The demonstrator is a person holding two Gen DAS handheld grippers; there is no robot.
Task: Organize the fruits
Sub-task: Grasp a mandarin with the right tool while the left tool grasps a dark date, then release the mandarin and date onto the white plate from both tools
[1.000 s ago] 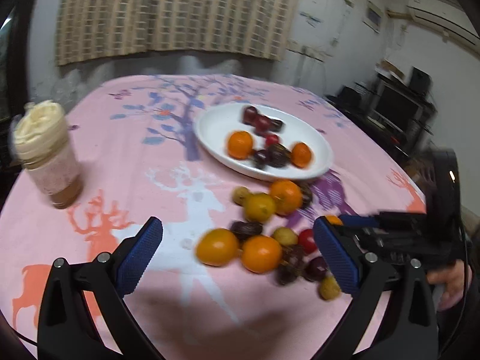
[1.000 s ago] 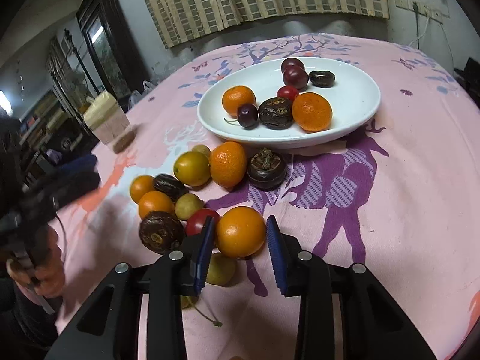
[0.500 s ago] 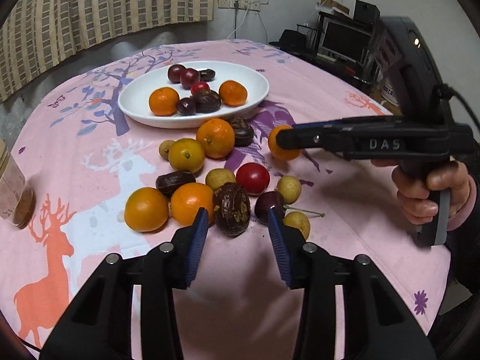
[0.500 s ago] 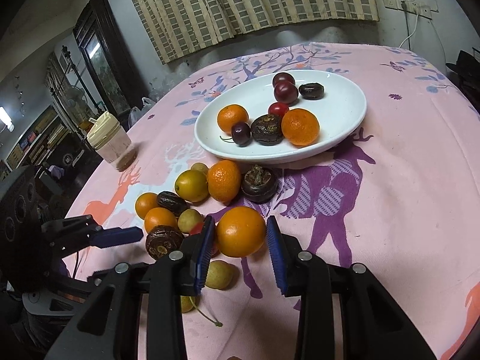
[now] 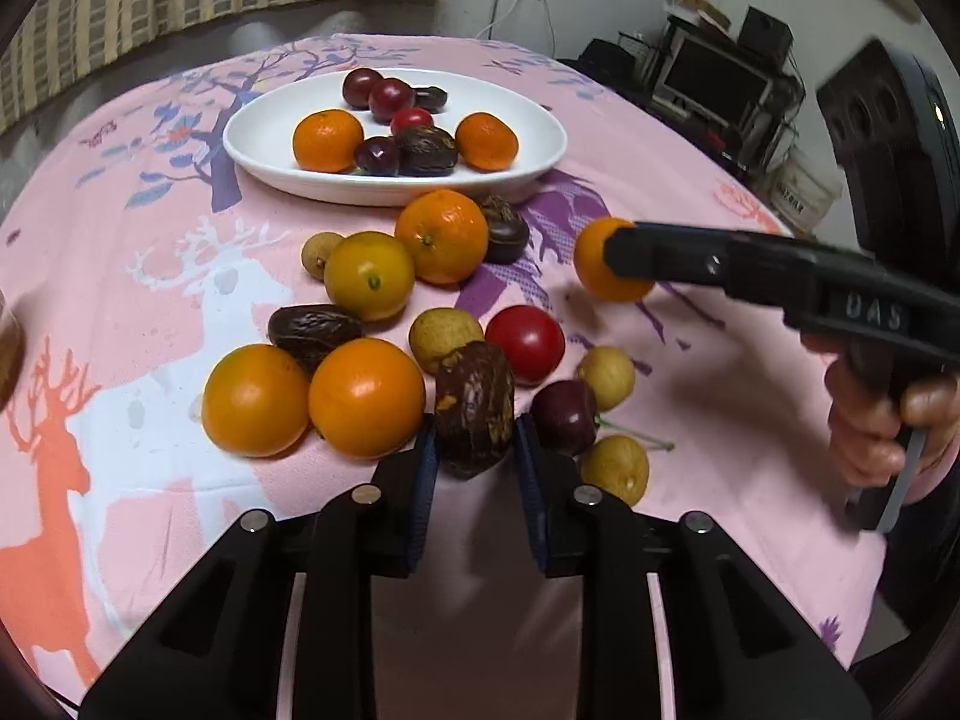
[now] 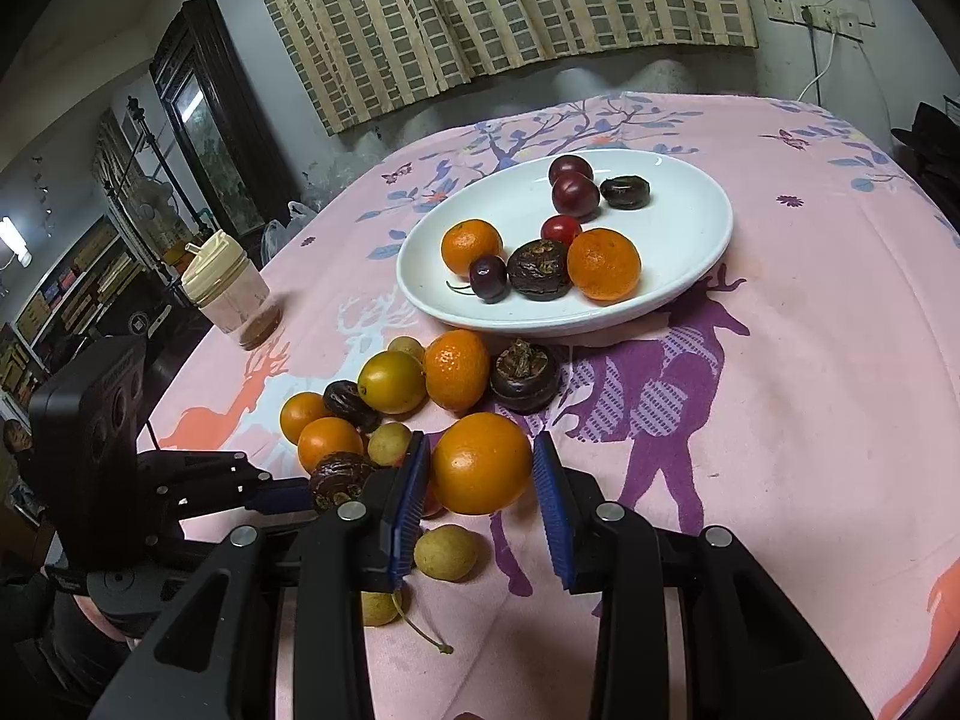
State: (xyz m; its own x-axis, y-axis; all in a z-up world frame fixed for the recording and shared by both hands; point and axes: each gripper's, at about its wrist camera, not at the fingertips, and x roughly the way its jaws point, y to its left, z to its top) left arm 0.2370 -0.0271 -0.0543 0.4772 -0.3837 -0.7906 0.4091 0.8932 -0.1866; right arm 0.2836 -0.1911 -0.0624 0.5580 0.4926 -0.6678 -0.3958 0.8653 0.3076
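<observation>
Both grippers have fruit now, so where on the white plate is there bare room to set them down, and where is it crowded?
The white plate is bare along its right side, right of the orange and the dark fruit, and along its far rim. Its left and middle are crowded with fruit. The cloth just in front of the plate is crowded too, with the loose fruit pile.
</observation>
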